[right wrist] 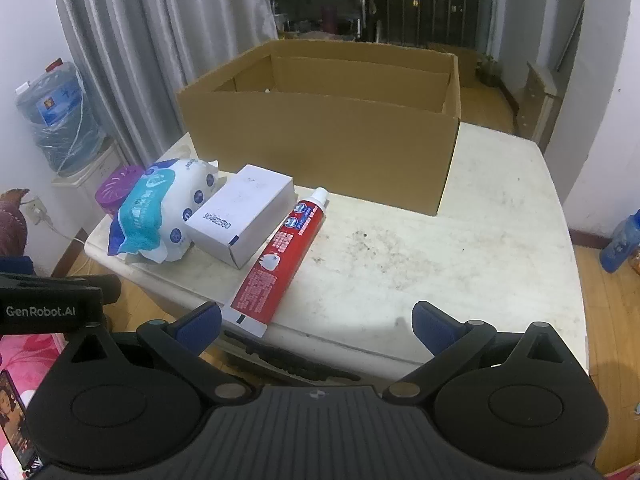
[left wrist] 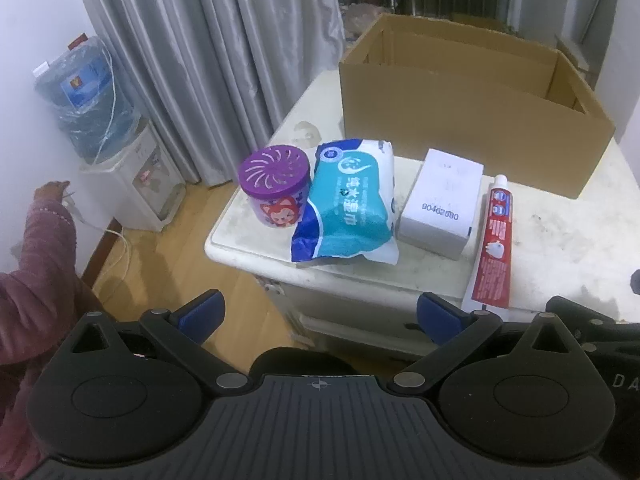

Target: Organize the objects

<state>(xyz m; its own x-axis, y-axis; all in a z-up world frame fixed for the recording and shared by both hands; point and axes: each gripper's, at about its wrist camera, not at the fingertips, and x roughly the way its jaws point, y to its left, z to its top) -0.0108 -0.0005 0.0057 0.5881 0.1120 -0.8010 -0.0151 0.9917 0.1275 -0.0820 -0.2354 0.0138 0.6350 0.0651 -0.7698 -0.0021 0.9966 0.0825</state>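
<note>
Toothpaste beside white box | cardboard box behind, seemingly empty | both fingers apart

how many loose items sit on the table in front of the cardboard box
4, in a row: purple round canister leftmost, blue wipes pack, white carton, red toothpaste tube rightmost. Box interior partly hidden.

Dim indoor light, cool cast, strong fisheye bending.
Straight lines are curved toward frame edges; corners are vignetted; soft blur is seen throughout; a pale sheen is caught on the counter; darkness lies beyond the curtain.
</note>
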